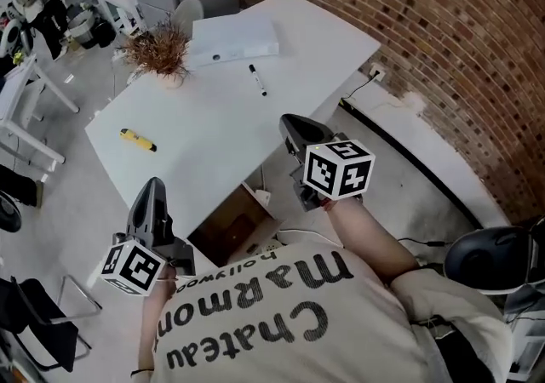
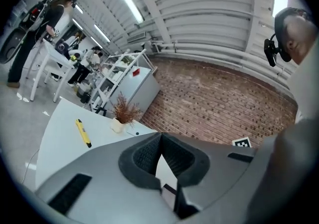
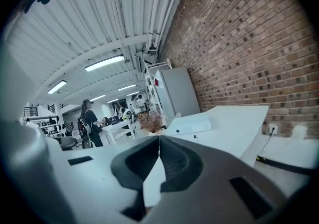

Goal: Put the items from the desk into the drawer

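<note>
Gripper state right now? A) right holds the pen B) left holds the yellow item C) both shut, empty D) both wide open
C: the left gripper and right gripper each show jaws closed tip to tip with nothing between them; the yellow item and pen lie on the desk.

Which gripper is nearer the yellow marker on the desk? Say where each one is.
Left. The left gripper hovers off the desk edge just short of the yellow marker; the right gripper is well off to the marker's right.
</note>
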`<action>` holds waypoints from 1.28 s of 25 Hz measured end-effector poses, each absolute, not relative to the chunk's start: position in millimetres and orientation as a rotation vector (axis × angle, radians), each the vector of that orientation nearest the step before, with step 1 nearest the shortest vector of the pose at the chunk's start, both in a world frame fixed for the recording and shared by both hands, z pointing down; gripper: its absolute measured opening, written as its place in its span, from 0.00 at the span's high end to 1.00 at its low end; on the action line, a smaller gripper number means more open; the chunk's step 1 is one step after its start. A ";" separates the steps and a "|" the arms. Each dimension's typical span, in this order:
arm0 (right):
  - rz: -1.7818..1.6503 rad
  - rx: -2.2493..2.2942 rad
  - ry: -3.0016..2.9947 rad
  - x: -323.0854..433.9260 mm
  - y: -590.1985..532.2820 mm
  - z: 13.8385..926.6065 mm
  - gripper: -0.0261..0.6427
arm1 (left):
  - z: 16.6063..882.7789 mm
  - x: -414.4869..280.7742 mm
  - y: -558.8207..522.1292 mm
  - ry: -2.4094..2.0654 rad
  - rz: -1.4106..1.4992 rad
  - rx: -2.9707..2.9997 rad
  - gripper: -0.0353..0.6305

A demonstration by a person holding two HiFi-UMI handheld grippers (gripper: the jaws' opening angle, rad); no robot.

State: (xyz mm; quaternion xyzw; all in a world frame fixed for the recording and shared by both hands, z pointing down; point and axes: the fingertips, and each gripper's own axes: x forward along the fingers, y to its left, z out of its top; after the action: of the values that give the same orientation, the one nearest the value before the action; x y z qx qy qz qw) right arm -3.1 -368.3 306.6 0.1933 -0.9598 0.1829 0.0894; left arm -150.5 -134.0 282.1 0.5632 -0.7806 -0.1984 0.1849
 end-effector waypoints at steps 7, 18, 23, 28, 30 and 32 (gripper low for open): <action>0.594 0.512 -2.734 -47.6 -443.7 370.7 0.83 | 303.7 -189.5 -151.3 -2.299 -0.649 1.393 0.94; 0.484 0.483 -2.509 -102.0 -524.0 484.7 0.69 | 329.8 -215.1 -127.8 -2.398 -0.608 1.073 0.94; 0.406 0.485 -2.462 -131.0 -540.8 512.3 0.65 | 338.9 -221.5 -105.4 -2.414 -0.592 0.957 0.95; 0.366 0.528 -2.431 -161.4 -564.1 524.2 0.62 | 342.0 -224.0 -92.8 -2.430 -0.586 0.903 0.94; 0.368 0.550 -2.405 -169.3 -571.1 530.2 0.60 | 342.8 -224.1 -87.8 -2.439 -0.571 0.883 0.94; 0.382 0.564 -2.375 -173.9 -576.5 536.3 0.59 | 344.6 -223.2 -85.2 -2.432 -0.584 0.881 0.94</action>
State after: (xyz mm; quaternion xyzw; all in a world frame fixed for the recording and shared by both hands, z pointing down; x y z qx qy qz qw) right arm -173.9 -576.5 536.3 0.2157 -0.9076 0.1460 0.3291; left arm -223.2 -85.2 344.6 0.3222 -0.8897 -0.2135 0.2428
